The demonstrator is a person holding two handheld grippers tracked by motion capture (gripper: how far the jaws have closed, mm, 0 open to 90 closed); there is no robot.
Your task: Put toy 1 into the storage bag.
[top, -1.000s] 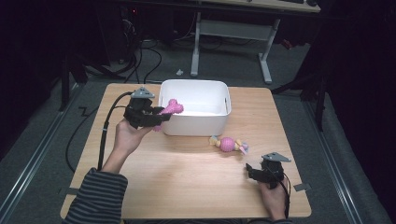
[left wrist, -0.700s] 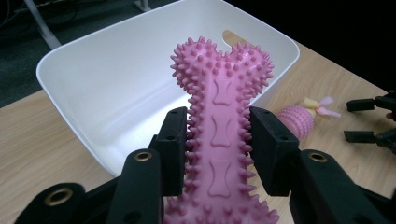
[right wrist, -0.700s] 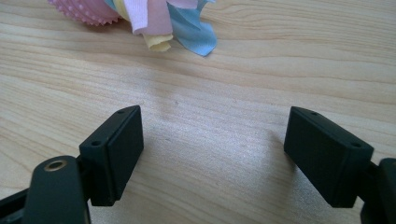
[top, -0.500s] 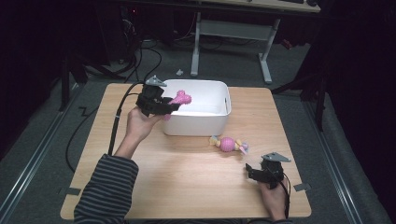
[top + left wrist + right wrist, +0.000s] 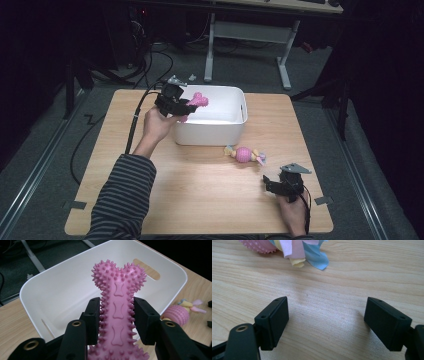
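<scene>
Two black hand-held grippers work over a light wooden table (image 5: 200,200), the largest thing here, lying under both of them. Next in size is a white rectangular plastic bin (image 5: 220,132) with slot handles, which sits directly ahead of and below the left gripper (image 5: 186,106); in the left gripper view its open, bare inside spreads out behind the jaws. The left gripper, raised above the bin's near left corner, is clamped on a pink spiky rubber bone-shaped toy (image 5: 118,307): both jaw pads press the bone's narrow shaft from either side, and its knobbed end points away from the gripper over the bin's interior. A striped sleeve (image 5: 122,200) covers the forearm behind that gripper. The right gripper (image 5: 270,183) rests low near the table's near right edge, its jaws spread wide with nothing between them but bare wood. Just ahead of it, apart from its jaws, lies a small pink knobbly ball toy with pastel fabric ribbons (image 5: 244,154), between the right gripper and the bin's front wall.
</scene>
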